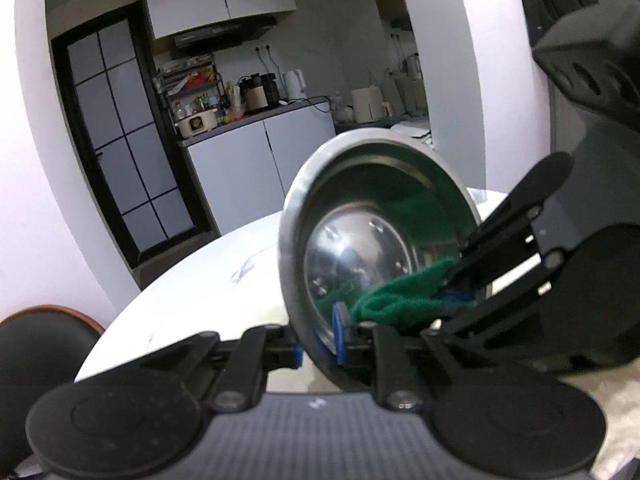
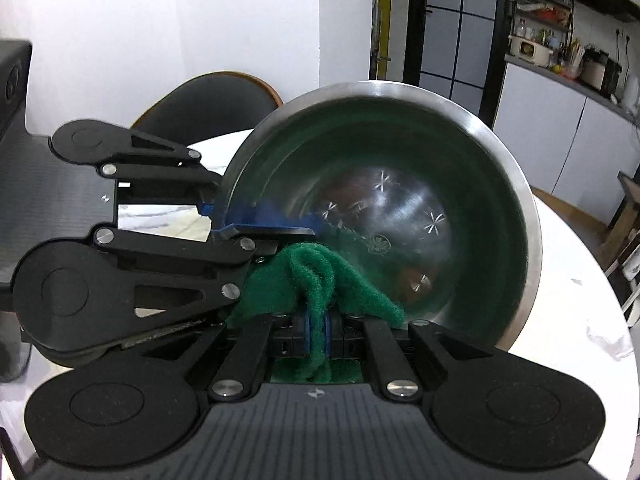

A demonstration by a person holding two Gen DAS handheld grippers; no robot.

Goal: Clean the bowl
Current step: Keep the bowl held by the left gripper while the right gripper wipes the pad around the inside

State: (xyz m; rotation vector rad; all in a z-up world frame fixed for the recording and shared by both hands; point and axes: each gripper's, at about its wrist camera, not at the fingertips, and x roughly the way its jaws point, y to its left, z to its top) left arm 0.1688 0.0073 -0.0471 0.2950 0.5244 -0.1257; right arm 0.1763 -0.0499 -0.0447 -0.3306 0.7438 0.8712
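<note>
Holding green scouring pad (image 2: 320,280) inside steel bowl (image 2: 500,184).

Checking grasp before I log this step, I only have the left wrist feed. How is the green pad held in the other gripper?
Observer: The right gripper pinches the green scouring pad between its blue pads; it is bunched into folds there.
Operator: Pad touching the bowl's floor?
Observer: A flap reaches into the steel bowl low on the inner wall; contact with the floor cannot be confirmed.
Operator: Left grip on the rim?
Observer: From the right wrist, the left gripper clamps the rim on the bowl's left, one finger inside, one outside.
Operator: Dirt left?
Observer: Reddish-brown patches show on the floor; residue or reflection, unclear.
</note>
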